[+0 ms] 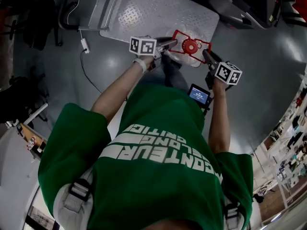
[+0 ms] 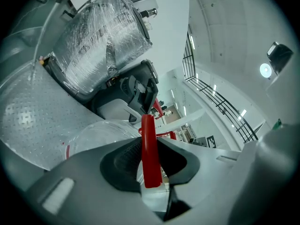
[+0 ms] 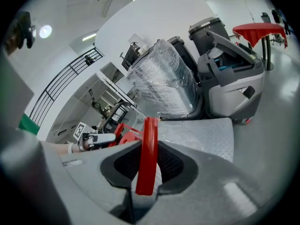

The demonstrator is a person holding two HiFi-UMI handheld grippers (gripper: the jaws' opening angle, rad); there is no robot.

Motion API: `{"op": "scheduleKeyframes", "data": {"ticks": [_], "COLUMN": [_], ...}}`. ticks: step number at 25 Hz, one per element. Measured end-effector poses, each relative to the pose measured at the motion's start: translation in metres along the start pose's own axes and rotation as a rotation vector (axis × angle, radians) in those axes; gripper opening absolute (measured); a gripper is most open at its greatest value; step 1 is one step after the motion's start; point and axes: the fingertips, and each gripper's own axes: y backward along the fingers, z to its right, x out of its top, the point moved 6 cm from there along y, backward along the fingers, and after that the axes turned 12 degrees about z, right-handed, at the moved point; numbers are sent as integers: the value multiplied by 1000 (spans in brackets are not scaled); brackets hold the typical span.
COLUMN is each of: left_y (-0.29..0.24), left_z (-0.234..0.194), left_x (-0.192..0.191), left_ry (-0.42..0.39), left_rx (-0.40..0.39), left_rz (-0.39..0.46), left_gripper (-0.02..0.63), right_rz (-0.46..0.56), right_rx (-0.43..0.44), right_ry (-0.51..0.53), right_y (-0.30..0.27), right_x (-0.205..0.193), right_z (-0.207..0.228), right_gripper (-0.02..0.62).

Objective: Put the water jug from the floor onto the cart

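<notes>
Water jug upright, cap up, long axis vertical, held over near edge of cart. Left gripper and right gripper: fingers clamped on its red handle frame, opposite sides.

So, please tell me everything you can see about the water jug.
The water jug has a clear, plastic-looking body, a round red cap and a red handle frame around the top. From above it shows over the near edge of the metal cart deck; whether it rests there cannot be told. The left claw and the right claw each pinch one side of the frame.
</notes>
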Motion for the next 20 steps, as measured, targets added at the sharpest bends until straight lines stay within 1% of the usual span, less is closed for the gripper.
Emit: {"op": "scheduleKeyframes", "data": {"ticks": [4, 8, 15, 20], "left_y": [-6, -17, -31, -36], "left_z": [-10, -27, -56, -80], "left_x": [4, 1, -4, -2], "left_ry": [-35, -35, -38, -48], "left_rx": [37, 67, 109, 130], "left_rz": [10, 15, 19, -4], "left_gripper": [104, 103, 104, 104], "right_rz": [-8, -12, -21, -29], "right_rx": [12, 17, -6, 2], "right_ry": [-19, -23, -52, -71], "right_y": [-12, -26, -50, -71], "right_x": [-1, -2, -17, -29], "right_z": [10, 24, 49, 61], "right_gripper": [74, 74, 74, 74]}}
